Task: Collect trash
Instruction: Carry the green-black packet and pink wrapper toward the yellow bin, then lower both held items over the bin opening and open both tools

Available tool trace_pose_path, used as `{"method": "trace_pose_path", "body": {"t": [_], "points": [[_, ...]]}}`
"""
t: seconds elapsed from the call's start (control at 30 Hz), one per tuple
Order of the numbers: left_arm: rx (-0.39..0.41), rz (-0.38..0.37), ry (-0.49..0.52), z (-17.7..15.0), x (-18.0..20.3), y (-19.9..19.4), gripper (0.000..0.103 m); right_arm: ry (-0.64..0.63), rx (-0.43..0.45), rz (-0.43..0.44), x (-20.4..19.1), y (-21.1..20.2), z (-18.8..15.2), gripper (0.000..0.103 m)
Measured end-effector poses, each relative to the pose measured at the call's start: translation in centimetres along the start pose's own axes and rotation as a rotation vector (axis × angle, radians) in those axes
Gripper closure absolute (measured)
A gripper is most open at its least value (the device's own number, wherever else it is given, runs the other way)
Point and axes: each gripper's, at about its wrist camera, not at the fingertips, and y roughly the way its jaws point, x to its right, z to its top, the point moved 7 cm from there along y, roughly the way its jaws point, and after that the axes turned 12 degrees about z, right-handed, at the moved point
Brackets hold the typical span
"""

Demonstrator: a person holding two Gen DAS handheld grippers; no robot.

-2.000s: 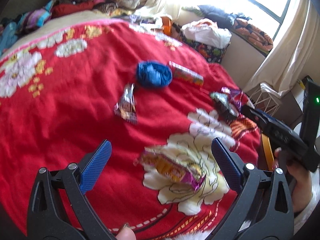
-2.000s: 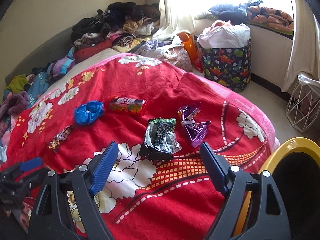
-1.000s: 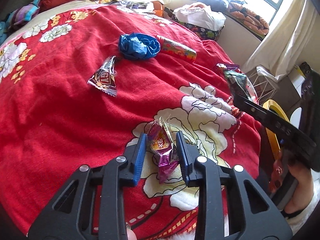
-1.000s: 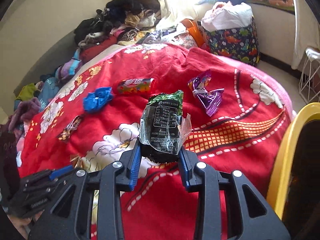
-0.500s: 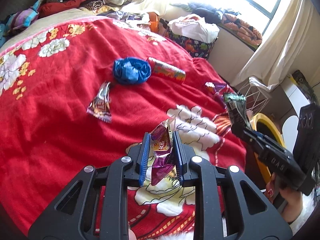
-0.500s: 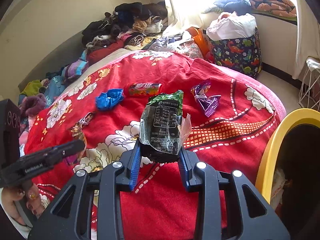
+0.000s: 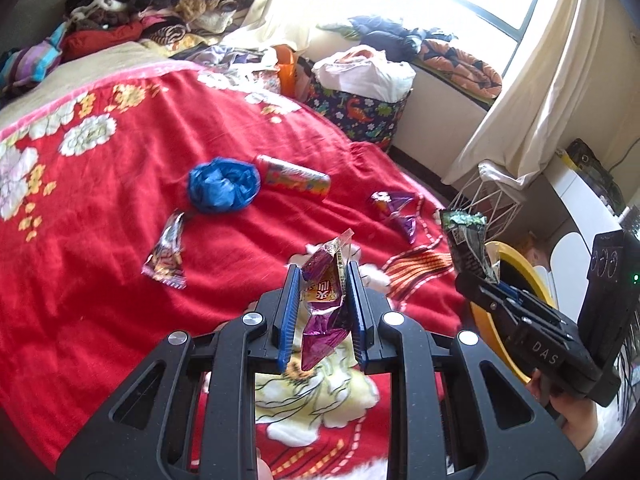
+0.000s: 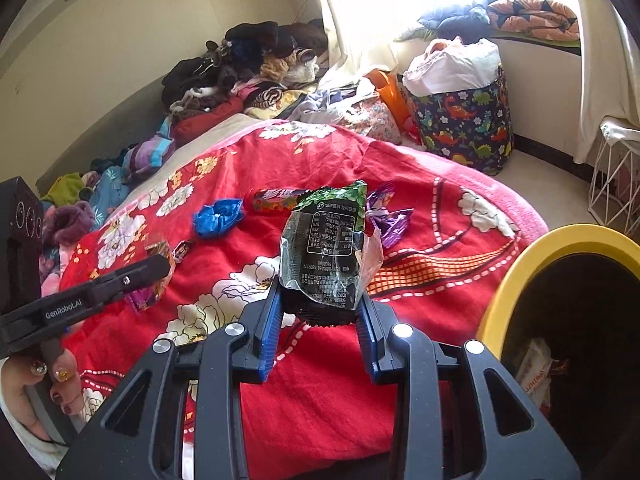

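My left gripper point(image 7: 323, 276) is shut on a purple and orange snack wrapper point(image 7: 326, 300), held up over the red floral blanket point(image 7: 100, 200). In the right wrist view my right gripper point(image 8: 318, 300) is shut on a black and green snack bag point(image 8: 328, 248), lifted off the bed beside the yellow-rimmed bin point(image 8: 516, 264). That bag point(image 7: 466, 240) and the bin point(image 7: 516, 260) also show at the right of the left wrist view. On the blanket lie a blue crumpled bag point(image 7: 223, 184), a candy tube point(image 7: 296, 176), a purple wrapper point(image 7: 394, 208) and a small silver wrapper point(image 7: 166, 252).
The bin holds some trash point(image 8: 534, 368). A dinosaur-print basket point(image 8: 464, 128) and a white wire basket point(image 8: 616, 176) stand on the floor past the bed. Piled clothes point(image 8: 248, 72) cover the bed's far end. A hand point(image 8: 40, 384) grips the left tool.
Both grippers closed on their wrappers and lifted them off the blanket. The right one has carried its bag toward the yellow bin; the left one has risen with its wrapper.
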Motion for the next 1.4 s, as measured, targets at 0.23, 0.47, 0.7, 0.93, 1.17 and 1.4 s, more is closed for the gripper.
{"method": "trace_pose_path", "body": {"t": [0.23,0.47,0.7,0.93,1.17,1.4], "points": [[0.029,-0.034,0.039,0.6,2.6,-0.9,0.086,0.006,0.035,-0.018,0.7,-2.4,0.2,0.071],[0.056,-0.062,0.077,1.1,4.9,-1.6,0.086,0.008,0.059,-0.037,1.2,-4.2,0.4,0.071],[0.074,-0.086,0.102,1.4,6.9,-2.1,0.086,0.019,0.09,-0.057,1.8,-6.1,0.5,0.071],[0.085,-0.108,0.124,1.3,8.5,-2.6,0.086,0.03,0.114,-0.082,2.9,-7.8,0.5,0.071],[0.087,-0.123,0.14,1.2,9.9,-2.7,0.086,0.042,0.135,-0.102,3.5,-9.1,0.3,0.071],[0.088,-0.135,0.156,1.1,10.9,-2.7,0.086,0.05,0.149,-0.128,4.6,-10.3,0.2,0.071]]}}
